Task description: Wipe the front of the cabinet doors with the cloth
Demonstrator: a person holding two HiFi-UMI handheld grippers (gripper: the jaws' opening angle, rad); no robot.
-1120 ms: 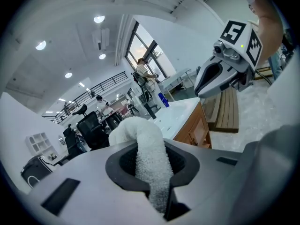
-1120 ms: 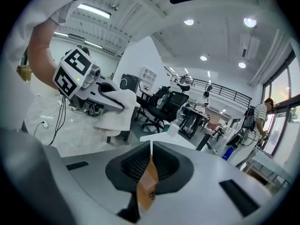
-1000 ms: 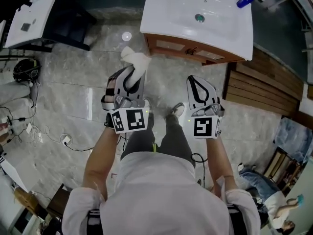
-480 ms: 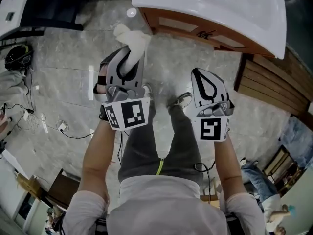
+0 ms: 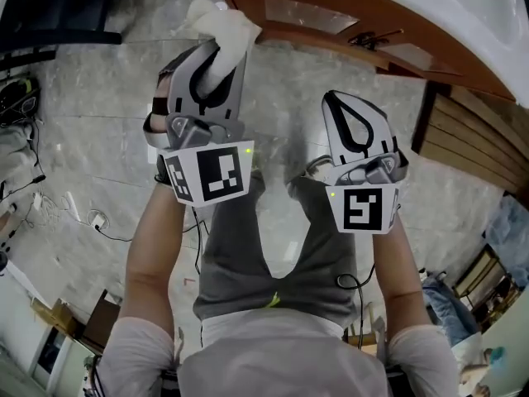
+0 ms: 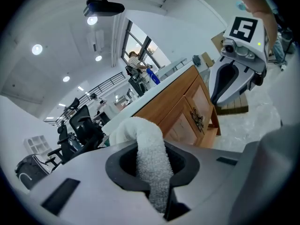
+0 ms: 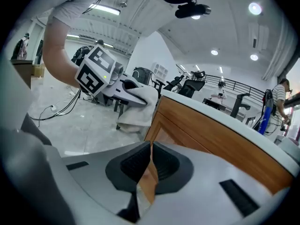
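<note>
Jutting from the left claw (image 5: 218, 46), the cloth (image 5: 220, 21) sits pinched.

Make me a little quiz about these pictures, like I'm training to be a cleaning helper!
1. True or false: the right hand-held gripper is holding the cloth.
2. Pick one: what do the cabinet doors look like? A) white plastic B) brown wood with dark handles C) blue metal
3. Short answer: what colour is the cloth?

Key:
1. False. The left hand-held gripper is shut on it; the right one's jaws are together with nothing in them.
2. B
3. White
</note>
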